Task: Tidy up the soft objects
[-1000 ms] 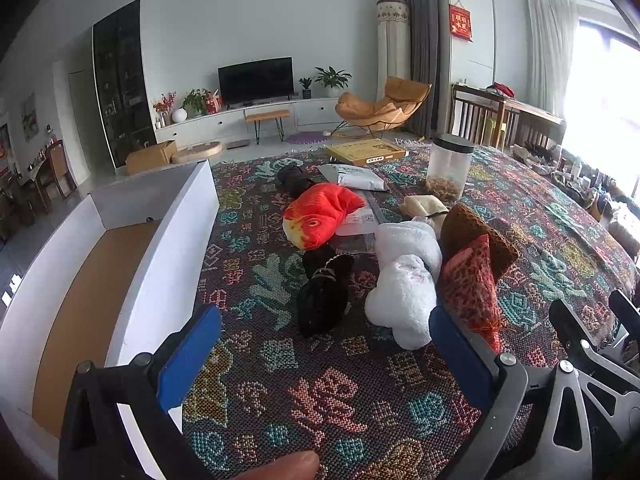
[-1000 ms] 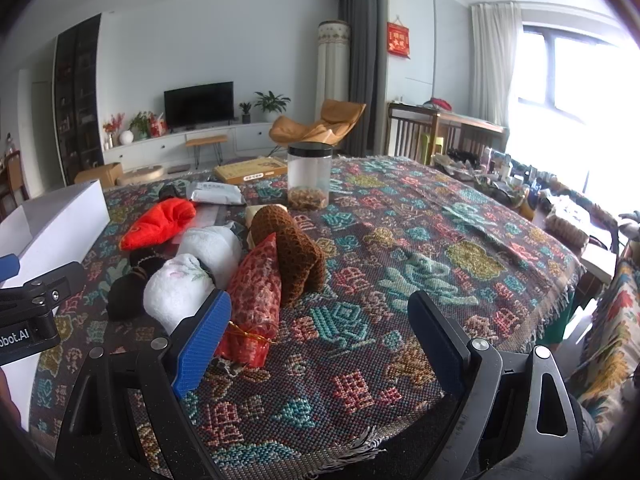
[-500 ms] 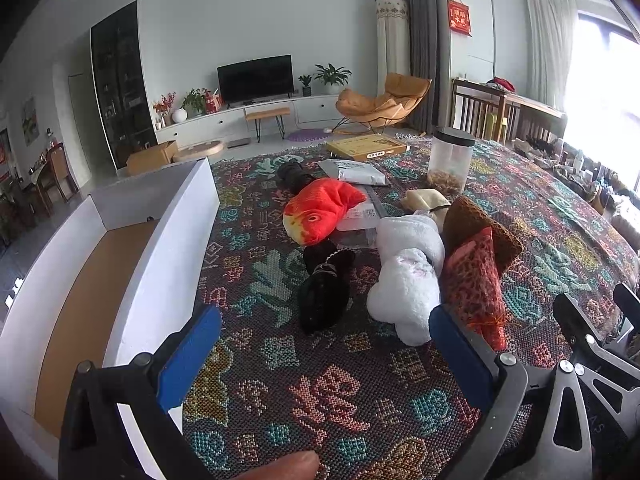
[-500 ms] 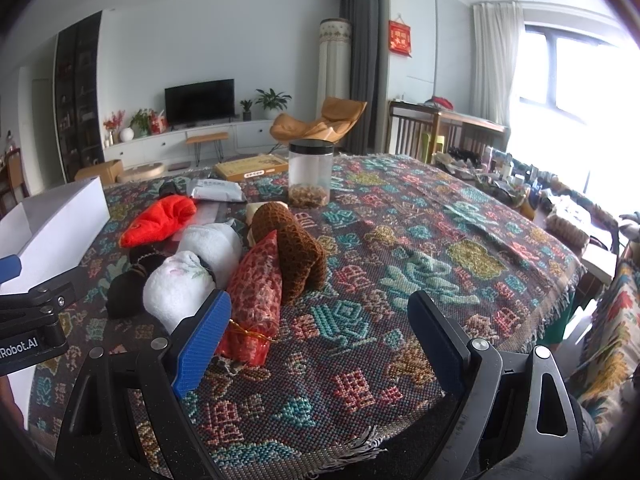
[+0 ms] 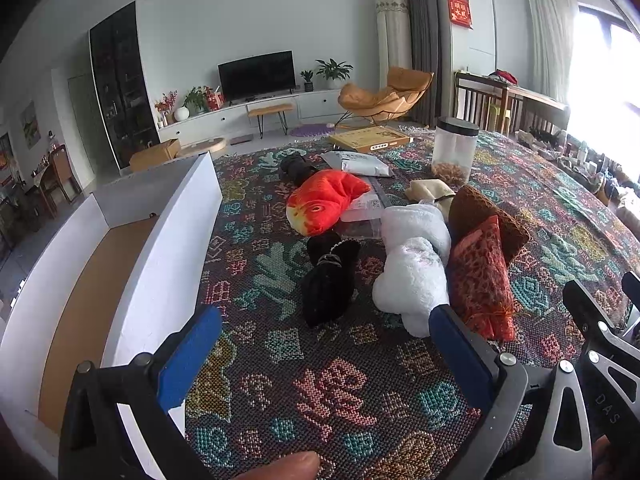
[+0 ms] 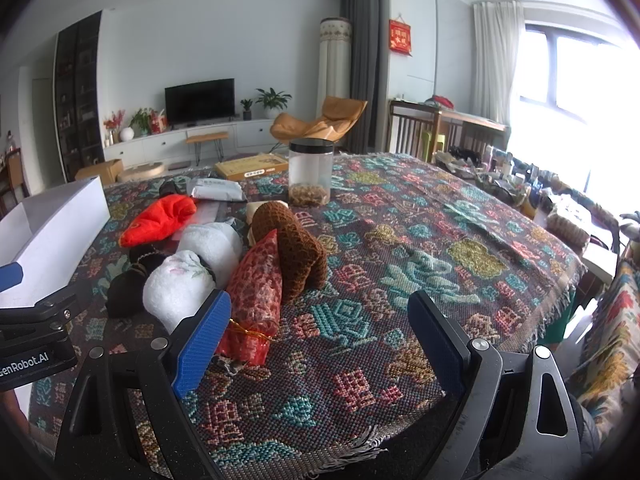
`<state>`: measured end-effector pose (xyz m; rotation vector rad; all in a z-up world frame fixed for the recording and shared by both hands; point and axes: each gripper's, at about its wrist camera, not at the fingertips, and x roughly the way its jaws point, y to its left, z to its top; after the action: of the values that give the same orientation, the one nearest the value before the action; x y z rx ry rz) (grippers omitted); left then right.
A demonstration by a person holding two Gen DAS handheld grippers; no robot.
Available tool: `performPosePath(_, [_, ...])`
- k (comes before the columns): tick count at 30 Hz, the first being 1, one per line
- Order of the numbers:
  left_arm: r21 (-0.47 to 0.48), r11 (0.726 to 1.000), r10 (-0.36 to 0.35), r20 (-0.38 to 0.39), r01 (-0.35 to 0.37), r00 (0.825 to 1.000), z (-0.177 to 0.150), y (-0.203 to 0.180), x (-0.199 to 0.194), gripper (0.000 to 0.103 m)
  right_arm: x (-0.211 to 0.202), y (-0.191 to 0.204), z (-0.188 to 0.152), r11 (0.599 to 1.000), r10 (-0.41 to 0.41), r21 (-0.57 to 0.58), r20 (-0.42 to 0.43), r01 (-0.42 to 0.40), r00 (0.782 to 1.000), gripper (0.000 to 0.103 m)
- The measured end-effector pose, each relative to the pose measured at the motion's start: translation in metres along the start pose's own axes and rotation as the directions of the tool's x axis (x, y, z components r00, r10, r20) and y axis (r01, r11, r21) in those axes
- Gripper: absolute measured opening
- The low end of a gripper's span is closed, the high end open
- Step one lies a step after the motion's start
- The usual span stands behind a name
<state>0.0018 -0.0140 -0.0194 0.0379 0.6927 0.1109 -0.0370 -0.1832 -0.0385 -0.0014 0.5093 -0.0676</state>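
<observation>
While untouched, soft toys lie clustered on patterned cloth.

Box left of toy pile; jar behind.

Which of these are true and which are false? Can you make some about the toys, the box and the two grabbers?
1. The white box has toys inside. False: only its bare brown floor shows.
2. The orange fish toy lies on the patterned tablecloth. True.
3. The left gripper is squeezing the black plush. False: its jaws are open and hold nothing.
4. The red patterned pouch leans against the brown knitted item. True.
5. The right gripper is open and empty. True.
6. The clear jar is lying on its side. False: it stands upright.
</observation>
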Motion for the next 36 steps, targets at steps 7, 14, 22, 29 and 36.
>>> performPosePath(7, [0.006, 1.000, 0.009, -0.012, -0.009, 1.000, -0.0033, -0.0001, 0.0037, 0.103, 0.0002, 0.0001, 0.0006, 1.000, -0.001, -0.002, -0.001, 0.001, 1.000, 0.092])
performPosePath(14, [0.012, 1.000, 0.016, -0.016, -0.015, 1.000, -0.0050, -0.0001, 0.0060, 0.103, 0.0000, 0.0000, 0.0008, 1.000, -0.001, -0.003, -0.002, 0.001, 1.000, 0.092])
performPosePath(22, [0.016, 1.000, 0.020, -0.018, -0.020, 1.000, -0.0064, 0.0000, 0.0064, 0.103, 0.0000, 0.0002, 0.0011, 1.000, -0.001, -0.003, -0.002, 0.001, 1.000, 0.092])
performPosePath(29, [0.022, 0.999, 0.024, -0.026, -0.023, 0.999, -0.0074, -0.0011, 0.0089, 0.103, 0.0003, 0.0005, 0.0010, 1.000, -0.001, -0.003, -0.003, 0.001, 1.000, 0.092])
performPosePath(36, [0.026, 0.999, 0.029, -0.033, -0.028, 0.999, -0.0085, -0.0011, 0.0101, 0.103, 0.0004, 0.0006, 0.0006, 1.000, -0.001, -0.003, -0.003, 0.001, 1.000, 0.092])
